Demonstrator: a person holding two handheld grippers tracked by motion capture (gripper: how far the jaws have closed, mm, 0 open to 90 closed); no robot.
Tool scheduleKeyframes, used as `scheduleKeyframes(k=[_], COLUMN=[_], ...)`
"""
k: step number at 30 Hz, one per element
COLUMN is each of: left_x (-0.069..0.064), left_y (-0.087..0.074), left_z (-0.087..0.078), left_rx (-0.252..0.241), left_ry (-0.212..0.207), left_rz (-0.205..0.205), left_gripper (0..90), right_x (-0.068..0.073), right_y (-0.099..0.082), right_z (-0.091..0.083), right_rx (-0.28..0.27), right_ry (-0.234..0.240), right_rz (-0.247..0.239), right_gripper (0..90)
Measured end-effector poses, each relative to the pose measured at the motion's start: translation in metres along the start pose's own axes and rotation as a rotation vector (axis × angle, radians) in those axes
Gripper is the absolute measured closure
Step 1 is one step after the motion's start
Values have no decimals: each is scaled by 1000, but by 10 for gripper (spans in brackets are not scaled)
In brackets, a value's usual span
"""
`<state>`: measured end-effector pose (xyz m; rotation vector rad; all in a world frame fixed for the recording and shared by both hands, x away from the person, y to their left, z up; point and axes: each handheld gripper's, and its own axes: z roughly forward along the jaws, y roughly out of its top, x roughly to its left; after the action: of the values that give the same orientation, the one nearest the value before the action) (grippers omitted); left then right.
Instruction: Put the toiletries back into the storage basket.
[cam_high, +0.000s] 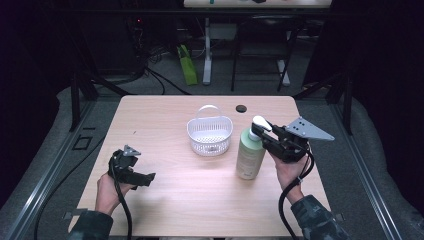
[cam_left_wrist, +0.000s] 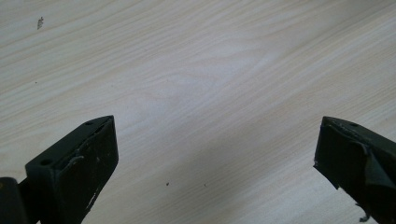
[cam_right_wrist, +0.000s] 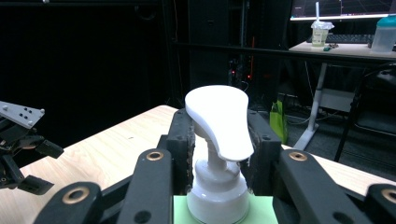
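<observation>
On the pale wooden table (cam_high: 175, 190), a white basket (cam_high: 209, 134) stands amid darkness.

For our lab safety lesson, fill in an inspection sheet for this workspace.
Surface: wooden table, a dark round spot near the far edge.
Job's things: green pump bottle upright; white basket to its left, apart.
Clutter: nothing seen.
Grippers: right gripper shut on the bottle's pump neck; left gripper open over bare table.
Cables: one trails from each gripper.
Surroundings: dark room, another desk behind.
</observation>
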<state>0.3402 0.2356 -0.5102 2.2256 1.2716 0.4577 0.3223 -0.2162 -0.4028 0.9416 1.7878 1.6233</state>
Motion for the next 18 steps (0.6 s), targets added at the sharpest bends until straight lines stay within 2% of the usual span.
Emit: scheduleKeyframes(k=[18], left_x=[0], left_y=[0], left_z=[0], left_rx=[1], left_ry=[-2], left_rz=[1], left_gripper=[0], right_x=[-2], right_y=[17], right_z=[5], right_rx=[-7], right_ry=[8], right_rz=[-23], right_gripper=[678])
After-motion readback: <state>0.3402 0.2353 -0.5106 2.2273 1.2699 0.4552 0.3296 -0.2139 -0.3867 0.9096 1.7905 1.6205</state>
